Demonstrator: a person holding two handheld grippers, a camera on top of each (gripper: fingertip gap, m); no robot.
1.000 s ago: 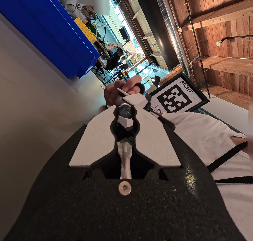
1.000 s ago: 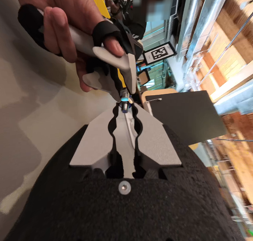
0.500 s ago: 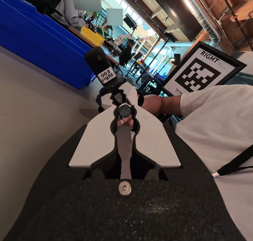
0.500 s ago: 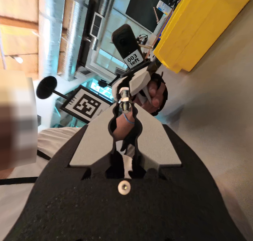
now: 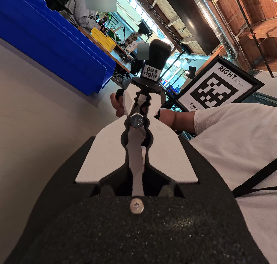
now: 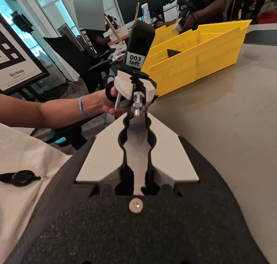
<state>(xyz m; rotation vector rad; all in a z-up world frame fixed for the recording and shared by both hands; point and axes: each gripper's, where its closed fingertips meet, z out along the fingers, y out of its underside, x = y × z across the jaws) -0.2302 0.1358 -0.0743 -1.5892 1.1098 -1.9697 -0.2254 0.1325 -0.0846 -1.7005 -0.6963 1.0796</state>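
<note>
My left gripper [image 5: 136, 118] is shut on the hex head of a silver bolt [image 5: 136, 121], held in the air above the grey table [image 5: 37, 129]. In the right wrist view the left gripper [image 6: 138, 90] grips the bolt [image 6: 137, 98] by its head, with the shaft pointing at me and a silver nut [image 6: 137, 106] threaded partway along it. My right gripper [image 6: 137, 115] is open. The bolt's threaded end sits between its fingertips [image 6: 127, 117] with space on both sides, and the nut lies just beyond them. The right gripper [image 5: 142, 105] faces the left one tip to tip.
A yellow bin [image 6: 194, 58] stands on the table [image 6: 224, 129] behind the left gripper. A blue bin [image 5: 52, 43] stands at the back left. A framed sign with a black-and-white marker [image 5: 217, 88] stands beside the person's arm. Other people sit at tables beyond. The tips of both grippers are at nearly the same place.
Both grippers swung round together. Half a second ago the nut sat between my right fingertips; now it lies just beyond them. The left gripper kept hold of the bolt head.
</note>
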